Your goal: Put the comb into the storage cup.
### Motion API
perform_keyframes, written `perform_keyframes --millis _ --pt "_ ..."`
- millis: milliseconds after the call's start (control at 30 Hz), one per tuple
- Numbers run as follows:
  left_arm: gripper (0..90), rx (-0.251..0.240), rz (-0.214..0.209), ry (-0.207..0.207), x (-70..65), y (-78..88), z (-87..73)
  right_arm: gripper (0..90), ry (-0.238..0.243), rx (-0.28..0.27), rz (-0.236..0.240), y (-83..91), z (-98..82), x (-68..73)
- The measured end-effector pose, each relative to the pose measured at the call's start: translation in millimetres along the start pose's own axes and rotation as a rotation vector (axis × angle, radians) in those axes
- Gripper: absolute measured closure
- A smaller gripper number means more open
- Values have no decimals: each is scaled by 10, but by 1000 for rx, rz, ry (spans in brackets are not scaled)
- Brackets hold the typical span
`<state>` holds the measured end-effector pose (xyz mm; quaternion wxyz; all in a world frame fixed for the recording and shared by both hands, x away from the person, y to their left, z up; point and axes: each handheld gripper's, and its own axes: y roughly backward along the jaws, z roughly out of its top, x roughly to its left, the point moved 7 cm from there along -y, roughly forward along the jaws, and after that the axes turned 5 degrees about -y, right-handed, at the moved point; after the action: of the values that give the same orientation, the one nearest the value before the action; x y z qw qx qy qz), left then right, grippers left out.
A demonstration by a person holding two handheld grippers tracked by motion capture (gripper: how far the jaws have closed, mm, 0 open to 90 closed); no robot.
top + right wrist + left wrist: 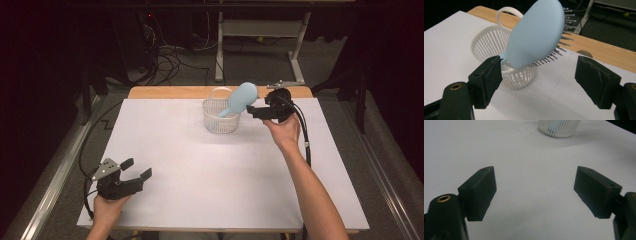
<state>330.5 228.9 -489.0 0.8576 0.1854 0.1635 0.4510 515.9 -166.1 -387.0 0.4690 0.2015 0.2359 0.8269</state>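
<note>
A light blue hairbrush [239, 99] [536, 35] stands tilted in a white slatted basket [220, 121] [486, 42], handle down inside, head leaning over the rim with its bristles pointing away. My right gripper [254, 111] [537, 75] hovers just to the right of the basket, open, jaws apart from the brush and holding nothing. Near the table's front left corner my left gripper [138, 169] [535, 188] stands open over bare white surface; the basket [559, 127] shows far ahead of it.
The white table top [200, 170] has a wooden strip [165, 92] along its far edge. Beyond it are a table frame and loose cables on the floor [170, 60]. A black cable [304, 135] trails from the right gripper.
</note>
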Motion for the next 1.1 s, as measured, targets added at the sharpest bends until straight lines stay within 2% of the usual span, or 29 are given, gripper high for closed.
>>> perform_keyframes --millis 500,1100 --pt "178 -5 7 10 24 19 -12 225 27 -9 0 146 -62 -22" --pt "178 -10 11 12 23 20 -2 231 19 -29 9 388 -162 -96"
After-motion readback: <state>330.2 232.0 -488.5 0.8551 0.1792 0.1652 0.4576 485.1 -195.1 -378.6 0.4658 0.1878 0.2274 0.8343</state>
